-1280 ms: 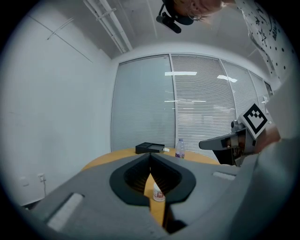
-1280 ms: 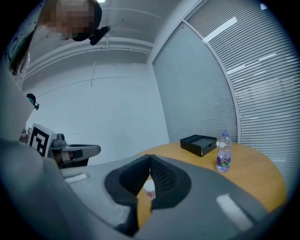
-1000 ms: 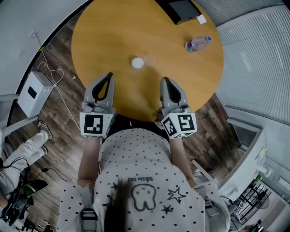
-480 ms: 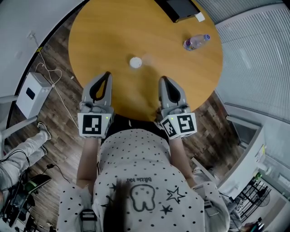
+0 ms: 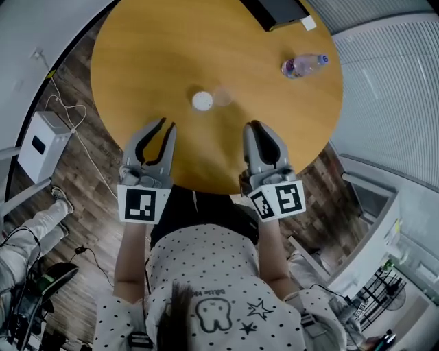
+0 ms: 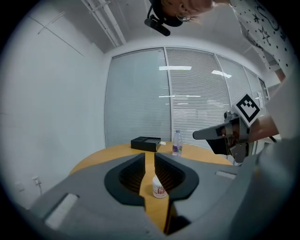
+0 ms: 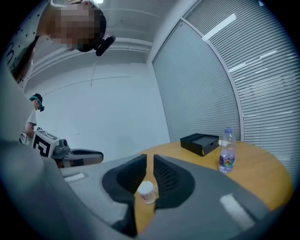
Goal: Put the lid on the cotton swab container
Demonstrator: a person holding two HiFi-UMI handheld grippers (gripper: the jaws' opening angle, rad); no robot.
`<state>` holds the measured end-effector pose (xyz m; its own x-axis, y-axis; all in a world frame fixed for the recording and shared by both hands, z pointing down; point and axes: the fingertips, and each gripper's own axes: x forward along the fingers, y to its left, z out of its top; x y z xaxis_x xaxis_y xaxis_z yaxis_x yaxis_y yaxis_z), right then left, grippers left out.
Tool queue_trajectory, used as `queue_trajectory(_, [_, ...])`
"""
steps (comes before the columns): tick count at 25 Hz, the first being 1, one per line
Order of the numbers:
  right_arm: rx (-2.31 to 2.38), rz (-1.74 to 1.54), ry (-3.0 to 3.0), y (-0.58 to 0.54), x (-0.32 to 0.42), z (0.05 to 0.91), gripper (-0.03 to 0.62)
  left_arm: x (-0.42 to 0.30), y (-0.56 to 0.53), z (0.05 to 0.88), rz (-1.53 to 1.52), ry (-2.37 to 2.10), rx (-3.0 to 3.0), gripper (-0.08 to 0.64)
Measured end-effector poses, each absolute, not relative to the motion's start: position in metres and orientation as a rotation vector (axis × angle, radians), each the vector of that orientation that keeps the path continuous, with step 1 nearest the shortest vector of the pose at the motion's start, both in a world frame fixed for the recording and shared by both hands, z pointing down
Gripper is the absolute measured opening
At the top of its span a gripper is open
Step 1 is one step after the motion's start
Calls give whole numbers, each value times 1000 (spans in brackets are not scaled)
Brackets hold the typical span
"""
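Note:
A small white cotton swab container [image 5: 202, 101] stands on the round wooden table [image 5: 151, 62], a little beyond both grippers. Just to its right lies a faint clear round piece [image 5: 223, 94], possibly the lid. My left gripper [image 5: 167, 125] hovers at the near table edge, its jaws opening with nothing between them. Its own view shows the container [image 6: 159, 187] ahead through the gap. My right gripper [image 5: 253, 126] hangs level with it, jaws parted by a narrow slit and empty. The container [image 7: 146, 192] also shows ahead in the right gripper view.
A clear water bottle [image 5: 300, 66] lies at the table's far right. A black box [image 5: 278, 11] with a white slip sits at the far edge. Left of the table a white unit [image 5: 41, 144] and cables rest on the wooden floor.
The left gripper's jaws have parted from shut to a small gap. Both grippers stay at the near table edge; the head camera has shifted slightly.

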<state>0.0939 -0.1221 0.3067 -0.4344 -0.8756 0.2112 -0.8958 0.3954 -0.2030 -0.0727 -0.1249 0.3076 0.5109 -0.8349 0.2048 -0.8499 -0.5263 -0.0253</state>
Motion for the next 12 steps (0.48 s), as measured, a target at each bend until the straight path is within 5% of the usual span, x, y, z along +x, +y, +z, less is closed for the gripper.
queue_trajectory(12, [1595,563,-2519,-161,110,377,101,-37,-144,392,483,-1231,2810,151])
